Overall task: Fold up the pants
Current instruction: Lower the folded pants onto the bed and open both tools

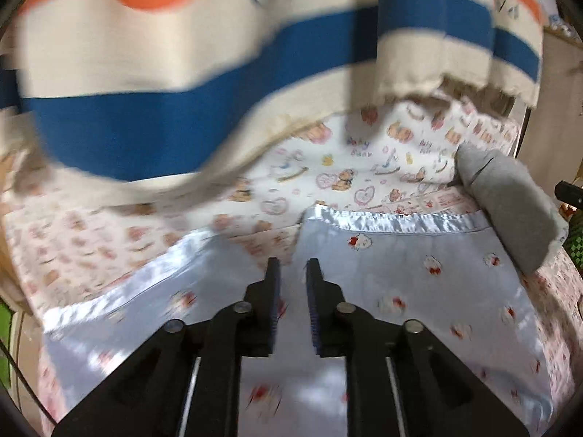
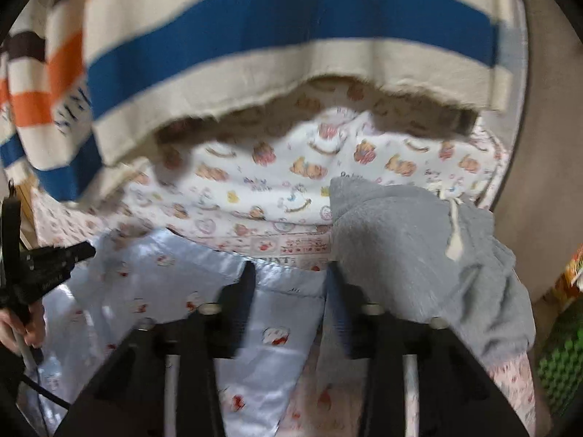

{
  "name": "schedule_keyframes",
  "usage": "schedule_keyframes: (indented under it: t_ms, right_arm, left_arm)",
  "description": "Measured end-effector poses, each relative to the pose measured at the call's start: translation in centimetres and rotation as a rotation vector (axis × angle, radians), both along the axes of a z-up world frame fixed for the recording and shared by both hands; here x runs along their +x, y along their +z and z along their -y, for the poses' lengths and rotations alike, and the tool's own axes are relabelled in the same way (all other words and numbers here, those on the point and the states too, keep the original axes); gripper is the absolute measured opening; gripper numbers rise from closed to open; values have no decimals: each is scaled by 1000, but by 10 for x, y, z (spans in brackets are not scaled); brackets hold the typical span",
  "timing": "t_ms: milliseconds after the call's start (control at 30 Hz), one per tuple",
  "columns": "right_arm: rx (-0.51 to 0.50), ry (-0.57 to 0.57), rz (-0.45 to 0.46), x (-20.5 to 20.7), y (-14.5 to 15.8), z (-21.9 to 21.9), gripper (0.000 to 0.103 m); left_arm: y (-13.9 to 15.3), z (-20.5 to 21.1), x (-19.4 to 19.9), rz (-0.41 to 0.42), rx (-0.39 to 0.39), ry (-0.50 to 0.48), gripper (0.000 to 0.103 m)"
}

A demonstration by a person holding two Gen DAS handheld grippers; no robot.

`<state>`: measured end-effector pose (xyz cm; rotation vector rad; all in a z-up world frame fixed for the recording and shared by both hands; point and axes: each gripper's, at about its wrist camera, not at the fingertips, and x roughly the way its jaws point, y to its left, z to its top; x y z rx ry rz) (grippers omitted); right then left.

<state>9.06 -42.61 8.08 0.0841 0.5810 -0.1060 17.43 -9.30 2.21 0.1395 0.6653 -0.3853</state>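
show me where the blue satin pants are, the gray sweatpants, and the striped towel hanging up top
blue satin pants [image 1: 419, 276]: left wrist view, on the flat leg panel right of the fingers.
gray sweatpants [image 2: 397, 240]: right wrist view, on the middle of the bundle.
striped towel [image 2: 291, 18]: right wrist view, on its blue stripe.
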Motion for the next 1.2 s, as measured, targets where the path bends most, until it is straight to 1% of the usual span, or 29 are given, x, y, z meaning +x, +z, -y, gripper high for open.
schedule_keyframes:
  t_ms: [100,167,300,400,500,600,667,733,833,933,1100,1200]
  right_arm:
    - [24,34,30,-32,1,-8,45]
    - [43,85,53,-57,6,-16,45]
    - [50,154,96,-111,11,-36,45]
    - [83,154,100,-143,-1,-48,47]
    - [100,133,78,-177,-28,-66,47]
    - [101,135,54,-201,-54,-83,47]
    - [105,135,27,-212,-75,-92,47]
    - [117,107,-4,-220,-95,-98,47]
    - [138,69,-44,-226,-120,-101,47]
    - [176,61,-77,-230,-137,-102,47]
    - [181,64,-87,-230,-147,-106,48]
    - [221,92,-107,-223,-152,-106,48]
  left_arm:
    - [11,-26,-41,48,-13,40,23]
    - [20,-48,-71,79,-11,65,26]
    - [26,-77,-127,126,-6,121,33]
    - [13,-94,-163,101,-38,173,34]
    - [-9,-102,-195,56,-42,206,34]
    - [-31,-108,-224,15,-46,226,34]
    - [-45,-113,-234,-15,-45,244,34]
    - [-57,-119,-240,-44,-58,265,35]
    - [-72,-124,-244,-85,-80,290,41]
    - [-84,-125,-245,-132,-113,298,41]
    - [-91,-122,-247,-149,-121,307,45]
    - [-91,-122,-246,-155,-133,305,45]
